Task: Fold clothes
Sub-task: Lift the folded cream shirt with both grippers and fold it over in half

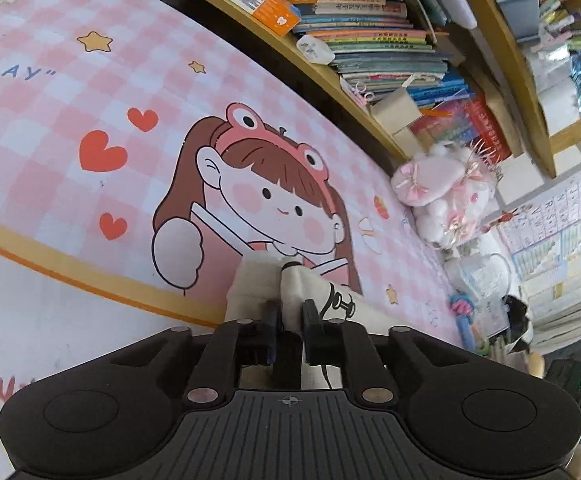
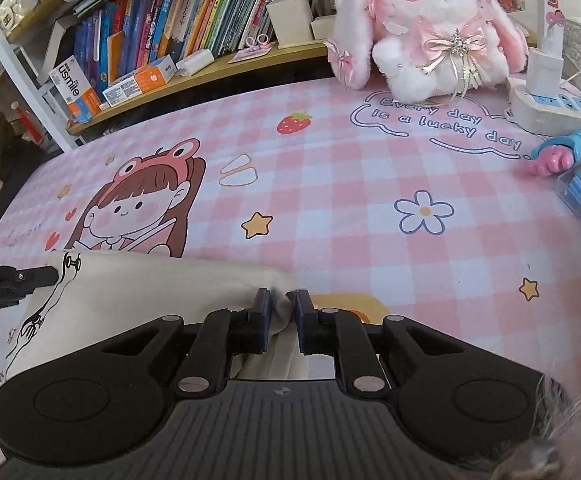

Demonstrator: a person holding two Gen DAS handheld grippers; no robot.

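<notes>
Both hand-held grippers, left [image 1: 289,314] and right [image 2: 280,306], pinch the cream garment [image 2: 150,284], its lower part hidden

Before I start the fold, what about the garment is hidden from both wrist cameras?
- Cream garment lower part: right wrist view, hidden behind the right claw body.
- Its overall shape: left wrist view, bunched at the left claw.
- Black print: partly folded, unreadable.

Pink checked desk mat [image 2: 370,200], cream garment [image 2: 150,280], plush rabbit [image 2: 422,28], power strip [image 2: 550,108]
</notes>
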